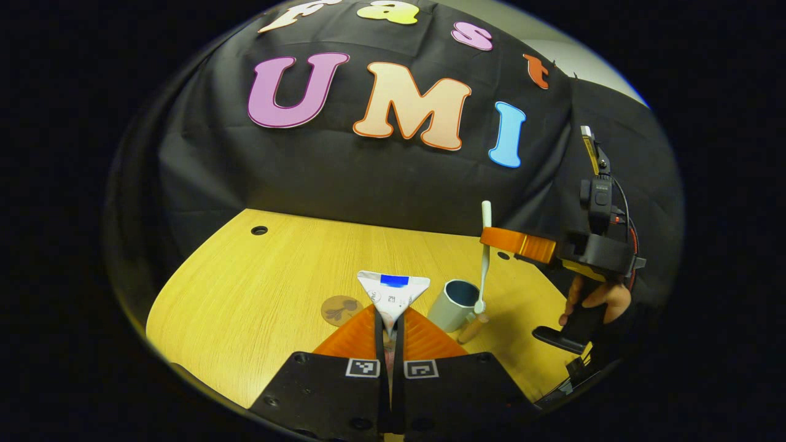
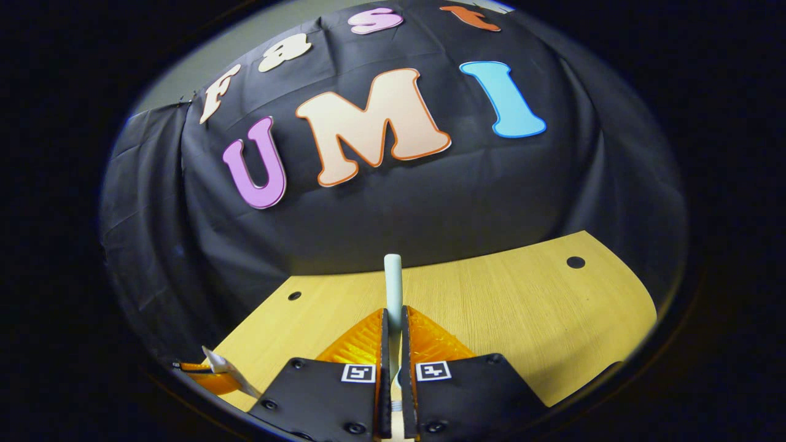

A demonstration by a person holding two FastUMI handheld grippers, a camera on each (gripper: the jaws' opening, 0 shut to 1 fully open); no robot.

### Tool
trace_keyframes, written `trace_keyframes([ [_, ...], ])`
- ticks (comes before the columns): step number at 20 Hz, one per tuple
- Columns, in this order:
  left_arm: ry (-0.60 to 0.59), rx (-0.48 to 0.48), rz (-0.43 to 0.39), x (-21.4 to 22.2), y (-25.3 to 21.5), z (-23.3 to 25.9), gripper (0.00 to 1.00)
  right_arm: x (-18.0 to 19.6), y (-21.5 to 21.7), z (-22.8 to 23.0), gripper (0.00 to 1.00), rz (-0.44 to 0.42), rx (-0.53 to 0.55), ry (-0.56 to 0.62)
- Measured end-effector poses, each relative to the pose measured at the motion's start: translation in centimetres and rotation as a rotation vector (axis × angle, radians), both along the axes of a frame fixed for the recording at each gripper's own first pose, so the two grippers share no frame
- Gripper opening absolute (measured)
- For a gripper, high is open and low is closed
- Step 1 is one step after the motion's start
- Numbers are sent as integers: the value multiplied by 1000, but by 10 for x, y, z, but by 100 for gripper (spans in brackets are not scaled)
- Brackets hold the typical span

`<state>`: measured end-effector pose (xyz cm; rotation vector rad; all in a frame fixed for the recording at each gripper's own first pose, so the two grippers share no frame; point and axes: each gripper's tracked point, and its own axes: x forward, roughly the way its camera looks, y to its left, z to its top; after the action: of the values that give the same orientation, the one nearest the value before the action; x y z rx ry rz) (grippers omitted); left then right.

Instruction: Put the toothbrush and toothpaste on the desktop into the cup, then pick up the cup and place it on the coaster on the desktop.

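The first step, loading the cup, is in hand. In the left gripper view the left claw (image 1: 391, 319) is clamped on the toothpaste (image 1: 393, 292), whose flat crimped end stands up between the orange fingers, above the table (image 1: 258, 288). The right claw (image 1: 494, 240) is seen farther off, clamped on the toothbrush (image 1: 484, 258), which is held upright with its lower end at the rim of the cup (image 1: 455, 303); whether it is already inside cannot be told. In the right gripper view the pale handle rises between the closed fingers of the right claw (image 2: 393, 334). The coaster (image 1: 341, 309) lies bare on the table, near the cup. Judged next: the toothbrush is to be lowered into the cup and released, then the toothpaste carried over the opening.
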<state>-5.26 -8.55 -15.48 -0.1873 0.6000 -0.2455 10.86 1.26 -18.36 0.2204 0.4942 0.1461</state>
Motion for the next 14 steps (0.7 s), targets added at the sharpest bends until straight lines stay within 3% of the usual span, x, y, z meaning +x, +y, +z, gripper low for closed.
trace_keyframes([
  [6,-6,21,10,-1,3,4,0,27,-12,-22,9,-56,-10,10],
  [12,-10,27,19,1,4,5,0,26,-17,-33,12,-58,-88,16],
  [14,-8,31,11,3,2,5,0,21,-17,-37,7,-49,-97,24],
])
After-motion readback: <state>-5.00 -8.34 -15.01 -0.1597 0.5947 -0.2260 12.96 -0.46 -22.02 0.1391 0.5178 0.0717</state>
